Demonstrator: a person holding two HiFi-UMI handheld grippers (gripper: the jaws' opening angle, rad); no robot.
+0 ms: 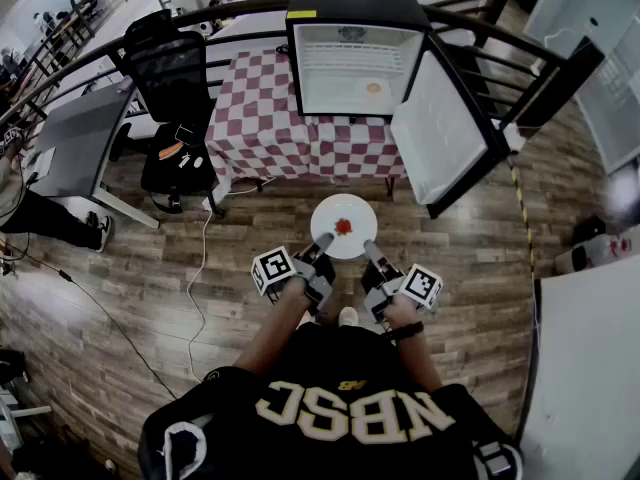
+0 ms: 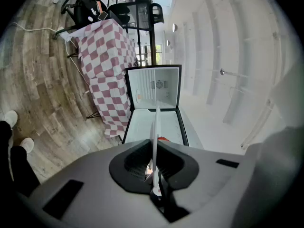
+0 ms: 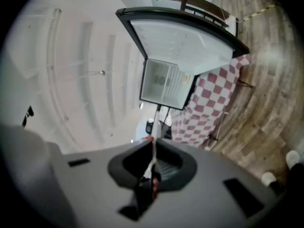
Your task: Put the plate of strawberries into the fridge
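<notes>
Fridge (image 1: 355,48) on checkered table (image 1: 265,118), door (image 1: 445,133) swung wide to the right, white interior exposed. White plate (image 1: 356,208) held level above wooden floor (image 1: 150,268), in front of the table and well apart from the fridge. Left gripper (image 1: 325,240) clamped narrow on the near-left rim; right gripper (image 1: 368,246) clamped narrow on the near-right rim, plate seen edge-on between each pair of jaws. Red strawberries (image 1: 343,227) at plate centre.
</notes>
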